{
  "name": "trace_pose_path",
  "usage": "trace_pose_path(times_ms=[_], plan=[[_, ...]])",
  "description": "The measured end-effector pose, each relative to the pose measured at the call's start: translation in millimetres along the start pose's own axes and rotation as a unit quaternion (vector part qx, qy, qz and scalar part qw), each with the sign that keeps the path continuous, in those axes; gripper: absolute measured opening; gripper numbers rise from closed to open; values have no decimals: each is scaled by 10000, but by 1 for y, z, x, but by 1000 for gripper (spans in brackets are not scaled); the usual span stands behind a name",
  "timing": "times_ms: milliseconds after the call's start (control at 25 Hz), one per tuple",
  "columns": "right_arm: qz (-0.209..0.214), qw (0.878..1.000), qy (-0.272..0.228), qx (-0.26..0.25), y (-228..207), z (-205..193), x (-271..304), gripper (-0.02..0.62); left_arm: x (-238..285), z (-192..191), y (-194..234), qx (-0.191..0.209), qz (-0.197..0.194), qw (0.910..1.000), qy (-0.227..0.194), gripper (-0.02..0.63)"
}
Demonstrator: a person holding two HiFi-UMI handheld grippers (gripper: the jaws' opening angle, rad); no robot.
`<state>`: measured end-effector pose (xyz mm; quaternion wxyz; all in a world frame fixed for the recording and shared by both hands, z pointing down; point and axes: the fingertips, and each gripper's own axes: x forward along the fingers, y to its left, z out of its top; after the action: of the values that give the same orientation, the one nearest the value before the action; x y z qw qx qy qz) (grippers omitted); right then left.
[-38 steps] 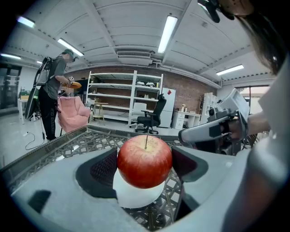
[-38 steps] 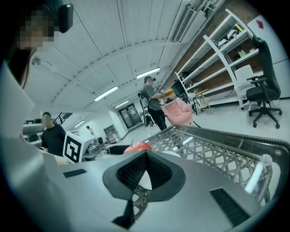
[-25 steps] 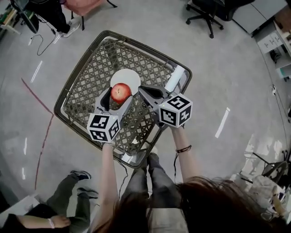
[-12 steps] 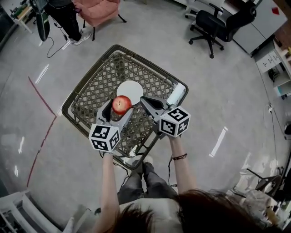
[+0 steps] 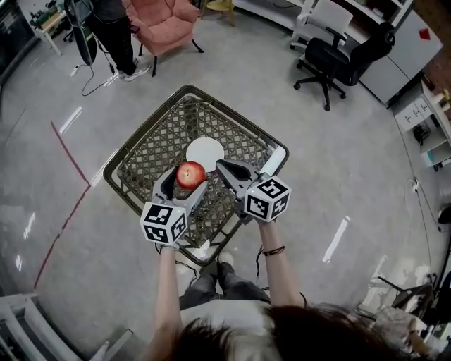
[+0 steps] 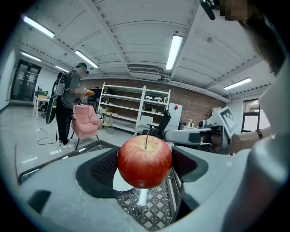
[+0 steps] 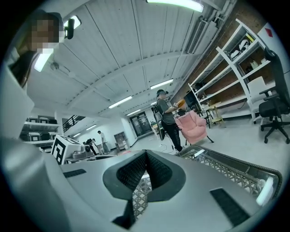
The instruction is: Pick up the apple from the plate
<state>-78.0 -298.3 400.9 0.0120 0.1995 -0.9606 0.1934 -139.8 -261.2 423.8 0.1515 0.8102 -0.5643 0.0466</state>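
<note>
A red apple [image 5: 191,174] sits between the jaws of my left gripper [image 5: 190,178], lifted clear of the white plate [image 5: 205,150] on the lattice table [image 5: 141,151]. In the left gripper view the apple [image 6: 145,162] hangs stem-up between the grey pads, with the plate [image 6: 118,181] showing below it. My right gripper [image 5: 221,166] hovers just right of the apple, its jaws closed tip to tip with nothing between them. In the right gripper view its pads [image 7: 152,170] meet above the lattice.
A white cylinder [image 5: 273,163] lies along the table's right rim. A pink armchair [image 5: 165,21] and a standing person [image 5: 113,28] are beyond the table, a black office chair [image 5: 338,53] at the upper right. A red line [image 5: 70,151] marks the floor at left.
The apple, held in the left gripper, has come off the plate and moved back toward me. Both grippers rose together, and the view now takes in more of the room.
</note>
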Motion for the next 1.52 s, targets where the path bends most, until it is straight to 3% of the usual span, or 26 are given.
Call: trace_pose_path(times_ms=[400,1520], plan=[[145,9997,-153,-88,27,12,-9,9,-28,17,-8,-81,31,9998,-200,383],[331,9981,-280,-447,62,34,-28,9,-64,48,-41,183,-384,9985,-347,383]])
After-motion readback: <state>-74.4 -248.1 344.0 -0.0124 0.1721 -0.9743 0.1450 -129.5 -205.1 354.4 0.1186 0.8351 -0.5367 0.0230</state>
